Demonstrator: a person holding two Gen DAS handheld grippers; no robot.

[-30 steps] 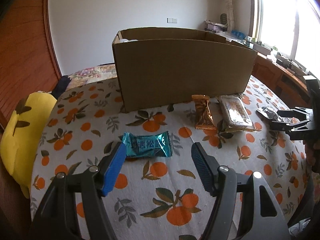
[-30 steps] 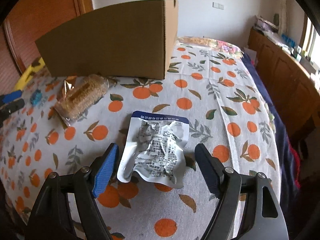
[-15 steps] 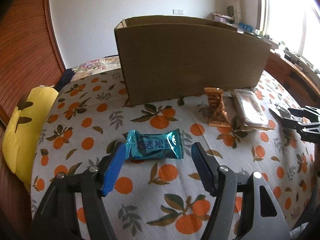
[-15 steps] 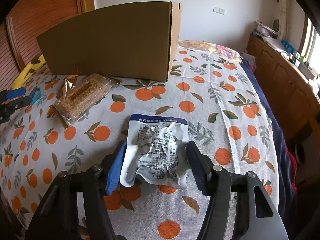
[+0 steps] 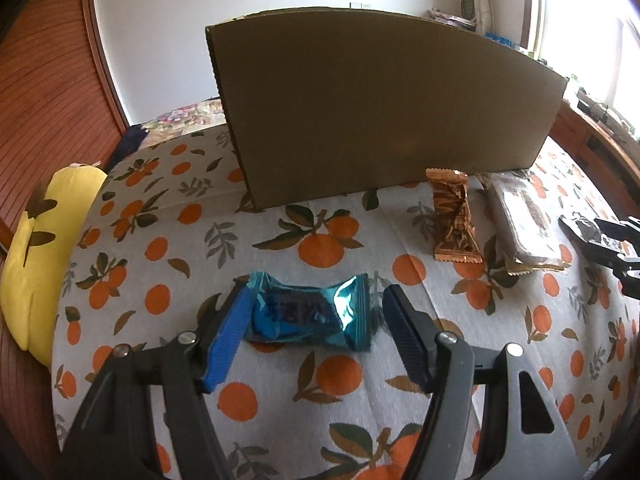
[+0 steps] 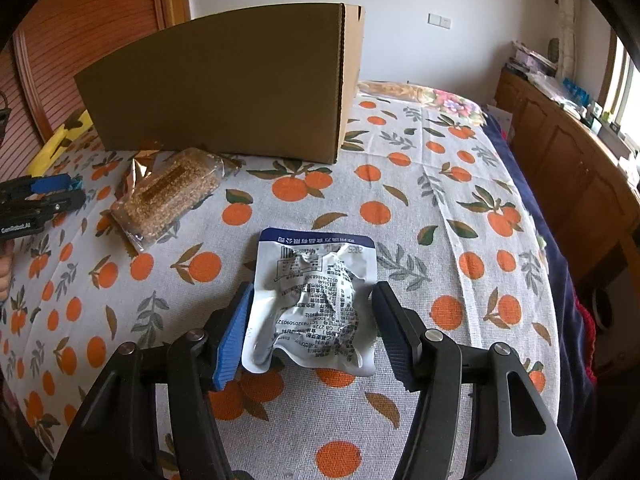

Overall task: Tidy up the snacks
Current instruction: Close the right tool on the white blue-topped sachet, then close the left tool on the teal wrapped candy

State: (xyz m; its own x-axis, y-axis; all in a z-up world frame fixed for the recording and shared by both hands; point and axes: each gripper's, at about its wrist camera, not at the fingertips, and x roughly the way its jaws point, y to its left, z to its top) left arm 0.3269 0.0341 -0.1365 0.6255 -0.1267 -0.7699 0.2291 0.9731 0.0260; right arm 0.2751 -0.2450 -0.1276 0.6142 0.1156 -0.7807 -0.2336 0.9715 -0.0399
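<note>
A teal foil candy lies on the orange-print cloth between the fingers of my left gripper. That gripper is open: the blue pad is at the wrapper's left end and a gap shows on the right. My right gripper is shut on a crumpled white snack pouch, a pad against each side edge, and the pouch still rests on the cloth. Behind both stands a tall cardboard box whose inside is hidden. A gold-brown wrapped snack and a clear-wrapped grain bar lie by the box's front wall.
A yellow cushion lies at the left edge of the cloth. A wooden cabinet runs along the right, past a dark blue blanket. The left gripper shows at the far left of the right wrist view.
The right jaws have closed in onto the white pouch. The left gripper has moved forward and down, so the teal candy now sits between its fingers, jaws unchanged.
</note>
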